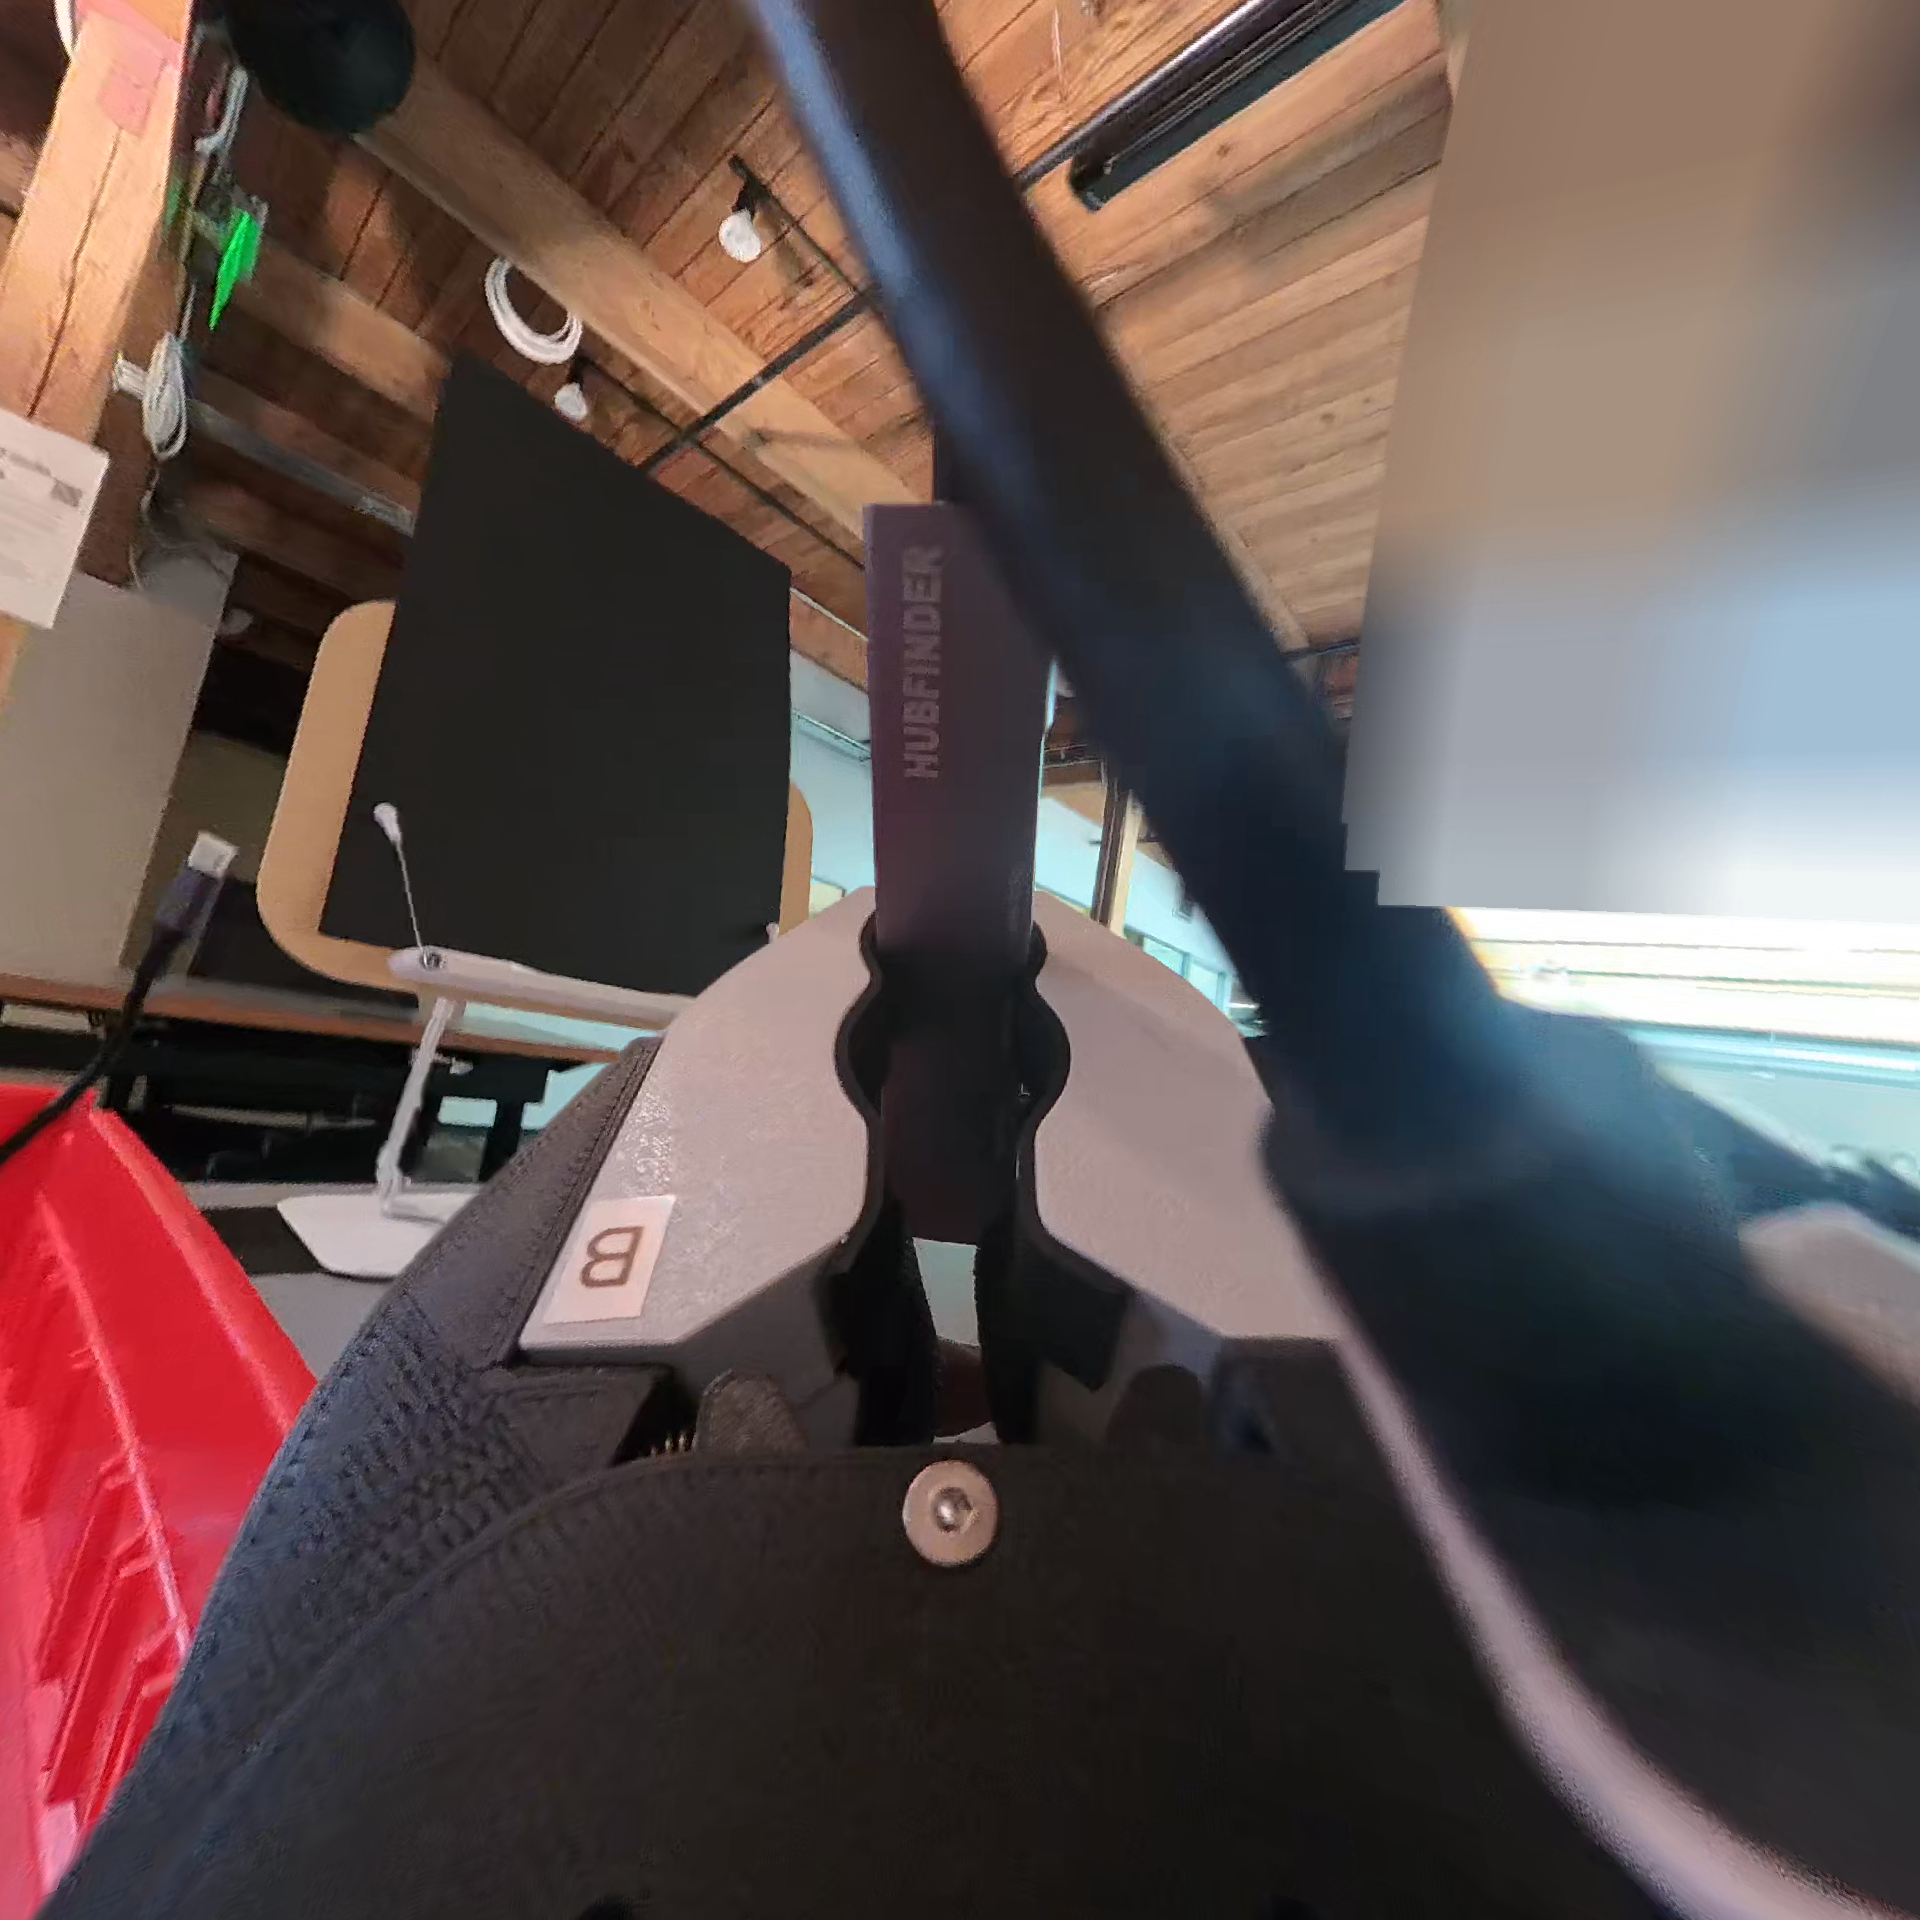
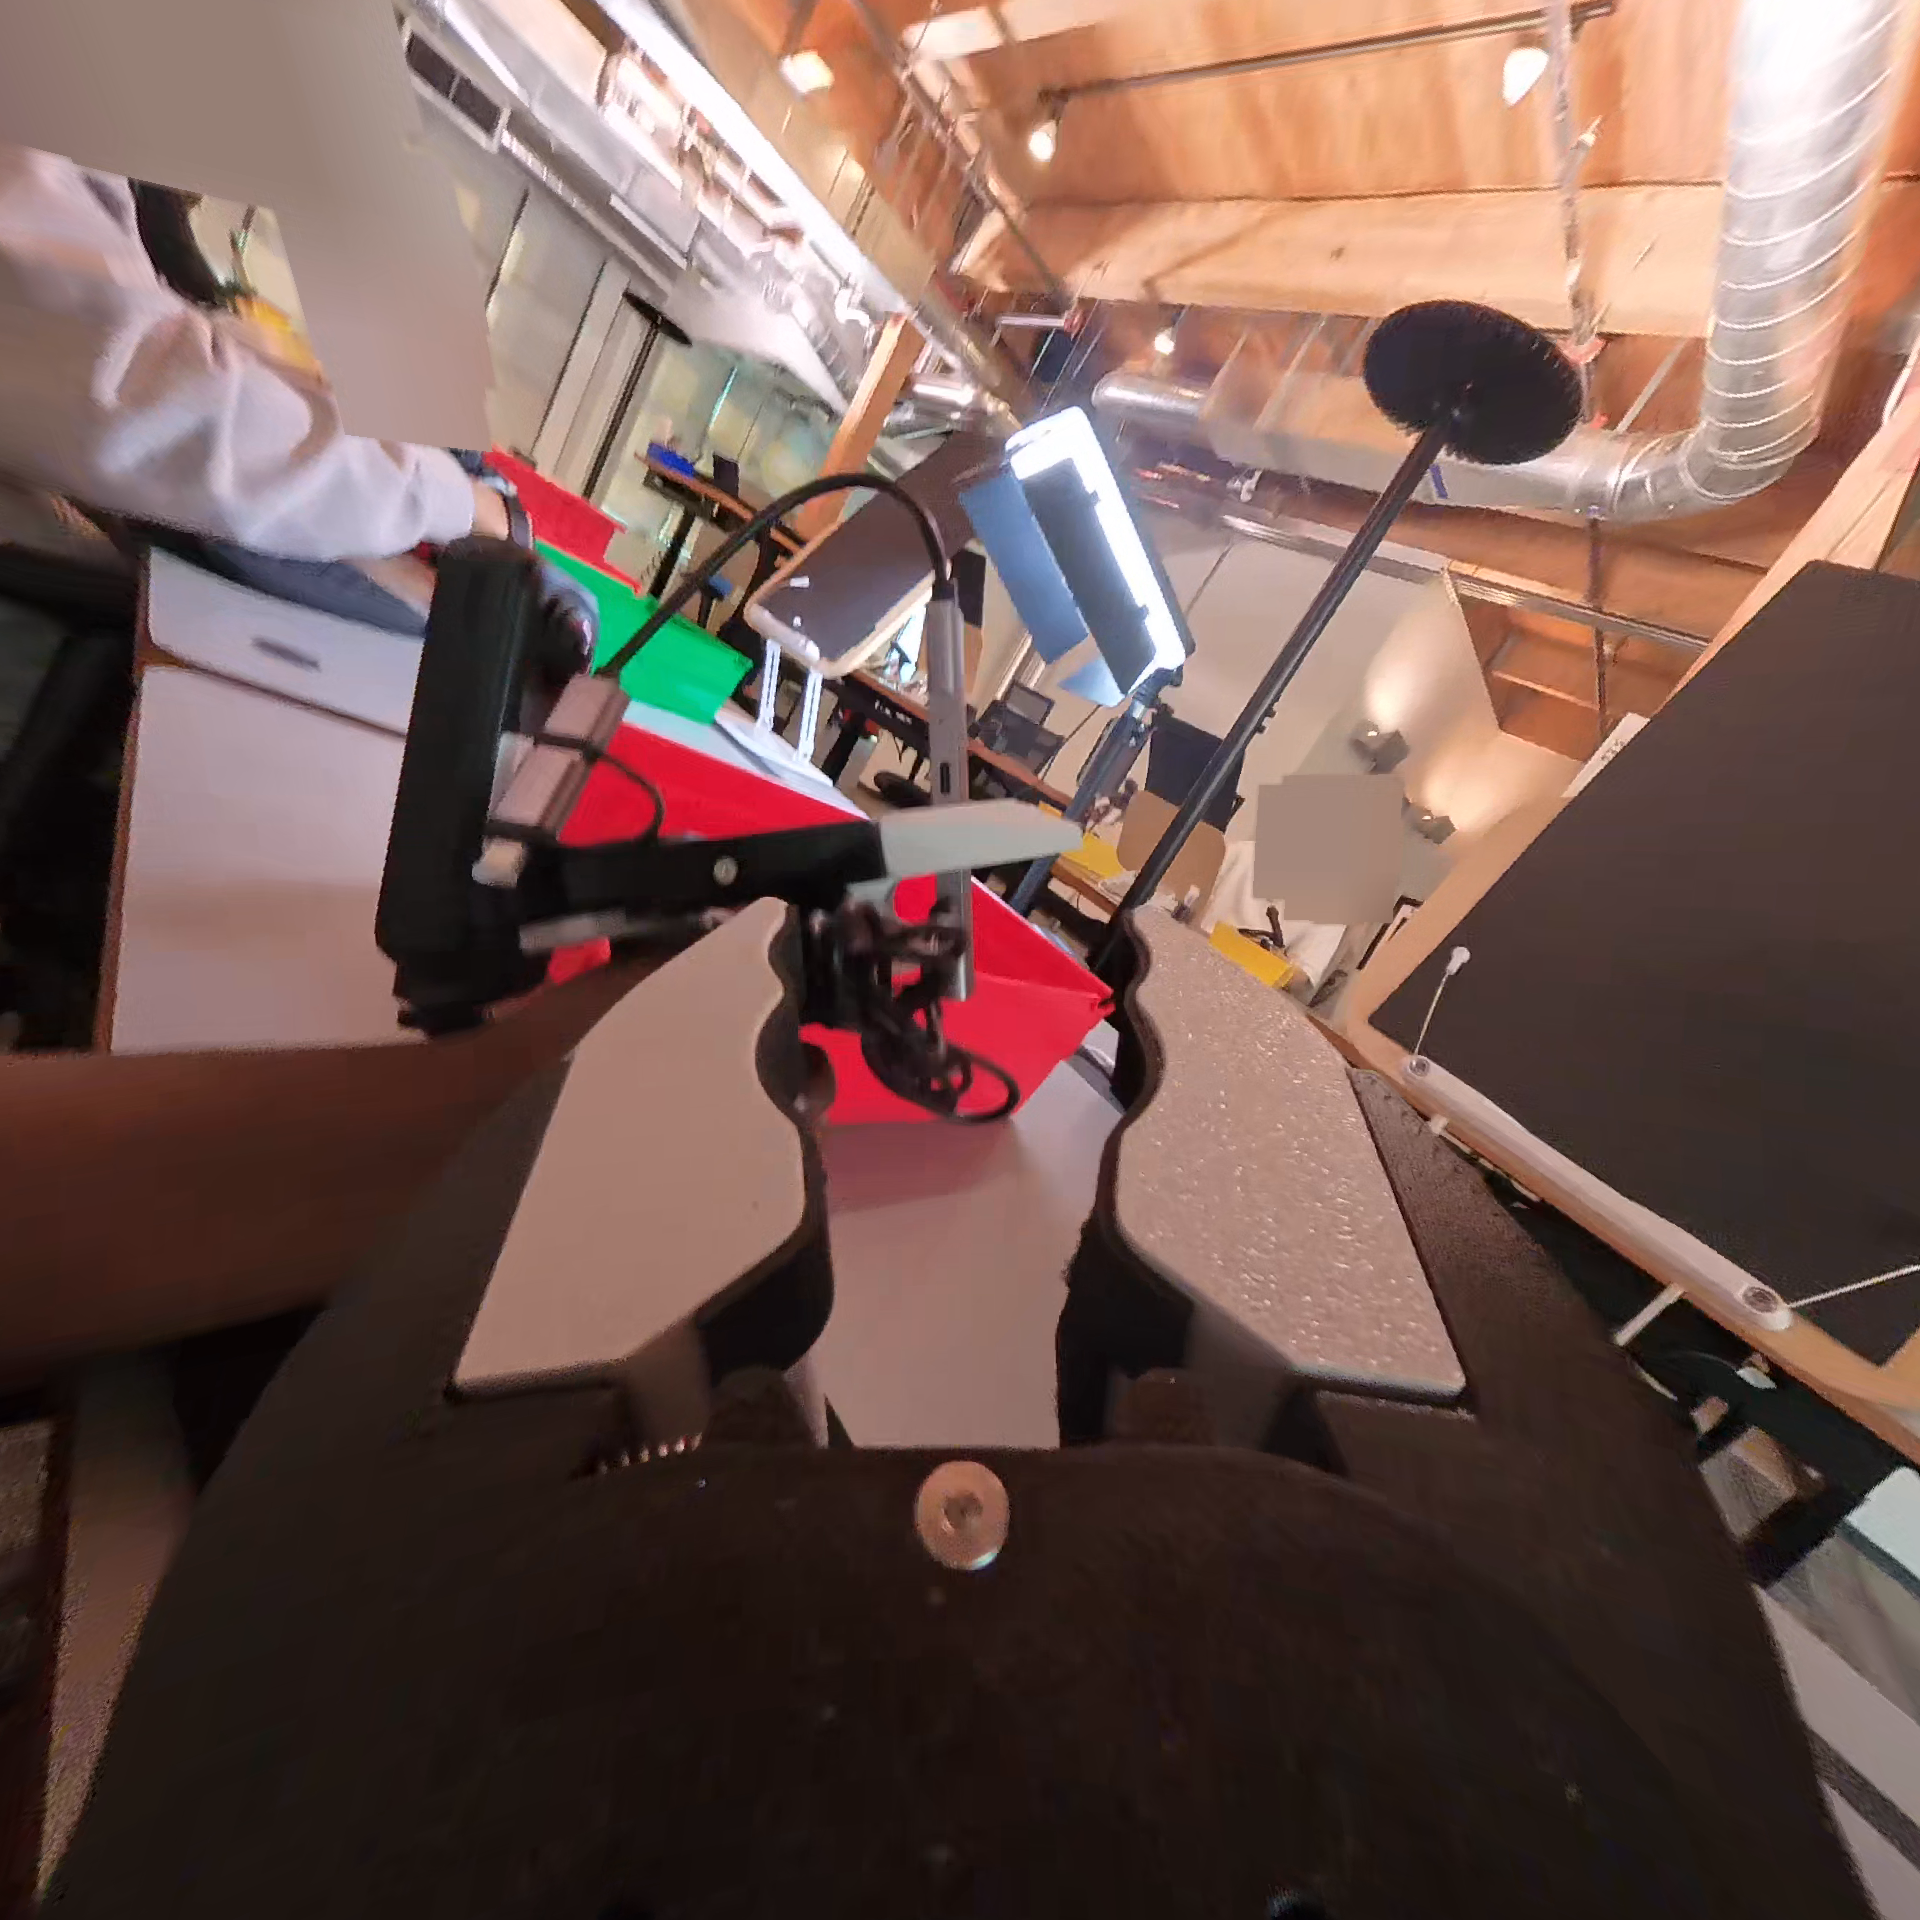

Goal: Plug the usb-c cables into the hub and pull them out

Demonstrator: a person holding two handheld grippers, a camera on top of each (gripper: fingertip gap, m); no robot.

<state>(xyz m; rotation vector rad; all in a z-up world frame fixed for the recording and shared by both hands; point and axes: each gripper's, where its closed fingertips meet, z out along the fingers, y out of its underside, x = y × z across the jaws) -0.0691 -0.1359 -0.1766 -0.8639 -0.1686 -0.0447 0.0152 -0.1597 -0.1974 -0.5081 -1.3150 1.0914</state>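
Observation:
My left gripper (image 1: 951, 935) is shut on the hub (image 1: 956, 675), a slim dark grey bar that stands upright between the fingers. In the right wrist view the left gripper (image 2: 966, 831) holds the same hub (image 2: 948, 707) above a red bin. A black cable (image 2: 831, 488) leaves the hub's top end and arcs down to the left. My right gripper (image 2: 951, 935) is open and empty, a little in front of the hub. A tangle of black cables (image 2: 914, 1029) lies in the red bin (image 2: 1039, 997). A loose cable plug (image 1: 203, 883) sticks up at the far left.
A blurred black bar (image 1: 1039, 468) crosses the left wrist view near the lens. The red bin also shows in the left wrist view (image 1: 94, 1403). A green bin (image 2: 675, 655), a black pole with a round head (image 2: 1299, 644), a lit panel (image 2: 1101, 540) and a person's white sleeve (image 2: 208, 416) stand behind. The left gripper's tips are roughly 9 centimetres from the right gripper's.

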